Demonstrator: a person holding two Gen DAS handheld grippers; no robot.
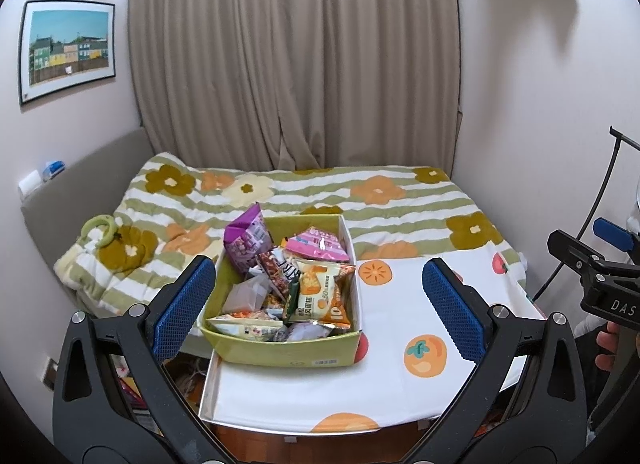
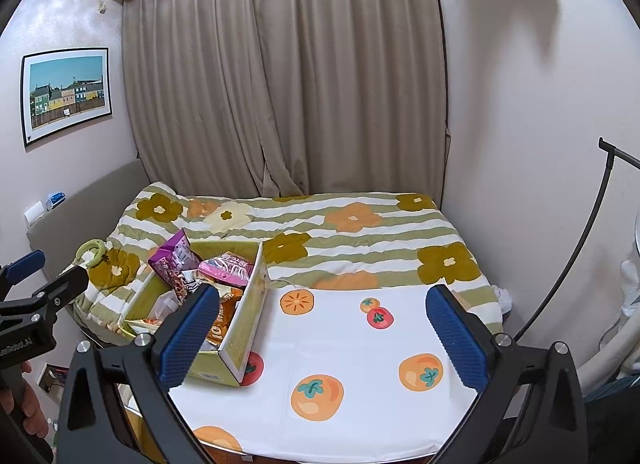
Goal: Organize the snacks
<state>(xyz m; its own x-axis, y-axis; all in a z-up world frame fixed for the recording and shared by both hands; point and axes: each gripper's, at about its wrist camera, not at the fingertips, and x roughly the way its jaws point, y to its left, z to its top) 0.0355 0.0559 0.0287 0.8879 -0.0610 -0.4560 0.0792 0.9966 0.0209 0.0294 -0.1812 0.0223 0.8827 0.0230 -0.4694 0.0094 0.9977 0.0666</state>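
A beige curtain (image 1: 296, 55) fills the back wall, from ten to two o'clock. Below it lies a bed with a green-striped flowered blanket (image 1: 400, 199). In front of the bed, across the lower half of both views, sits a table covered by a white cloth (image 2: 352, 348) printed with orange and red fruits.

On the cloth's left part, at about six o'clock in the left wrist view and eight o'clock in the right wrist view, stands an open green box (image 1: 280, 352) full of snack packets. A purple bag (image 1: 246, 238) sticks up at its far left corner, a pink packet (image 1: 320, 246) lies at the far end, and an orange packet (image 1: 324, 292) rests near the middle.

A framed picture (image 1: 68, 47) of coloured houses hangs at ten o'clock.

The left gripper (image 1: 320, 304) hovers wide open, its blue pads either side of the box, holding nothing. The right gripper (image 2: 324, 338) is also spread wide and empty, over the bare cloth to the right of the box.
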